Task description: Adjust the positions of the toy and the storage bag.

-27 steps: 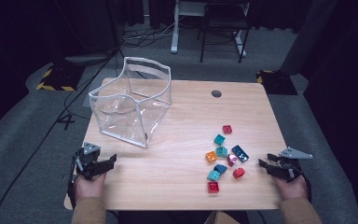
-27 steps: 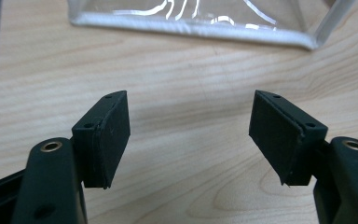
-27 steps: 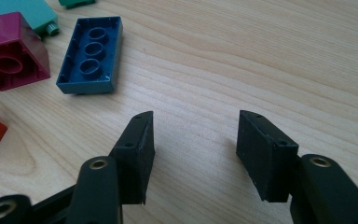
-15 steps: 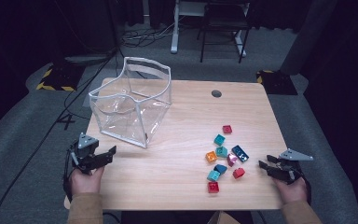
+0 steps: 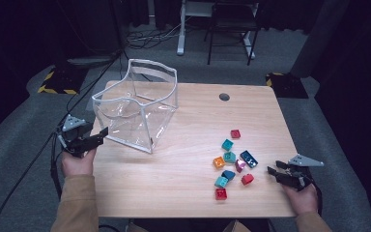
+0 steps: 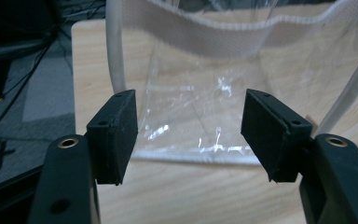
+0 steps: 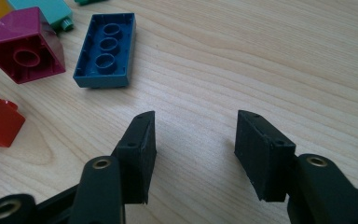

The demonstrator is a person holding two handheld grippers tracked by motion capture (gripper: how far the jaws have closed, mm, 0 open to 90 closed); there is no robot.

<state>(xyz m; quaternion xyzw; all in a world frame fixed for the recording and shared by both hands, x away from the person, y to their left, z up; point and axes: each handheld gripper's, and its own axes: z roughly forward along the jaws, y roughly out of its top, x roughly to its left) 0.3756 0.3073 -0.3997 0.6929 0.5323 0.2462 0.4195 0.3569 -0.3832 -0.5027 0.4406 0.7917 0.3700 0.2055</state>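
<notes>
A clear plastic pouch (image 5: 137,108) with a white rim stands open on the left half of the wooden table (image 5: 183,125). My left gripper (image 5: 101,134) is open beside the pouch's near left corner; in the left gripper view the pouch wall (image 6: 200,93) lies just beyond the gripper (image 6: 189,133), which holds nothing. Several toy bricks lie at the right: a red one (image 5: 235,134), a dark blue one (image 5: 248,158) (image 7: 106,51), a magenta one (image 7: 23,44), an orange one (image 5: 218,162). My right gripper (image 5: 272,172) (image 7: 193,149) is open low over bare wood, right of the bricks.
A dark round hole (image 5: 224,96) marks the table's far side. Behind the table stand a chair (image 5: 232,24) and a white desk leg (image 5: 180,29) on grey carpet. Cables (image 5: 77,106) run across the floor at the left. Black-and-yellow hazard tape (image 5: 55,82) edges floor plates.
My left gripper has moved away from the near left corner of the table, forward to the pouch's side. The right gripper has barely shifted.
</notes>
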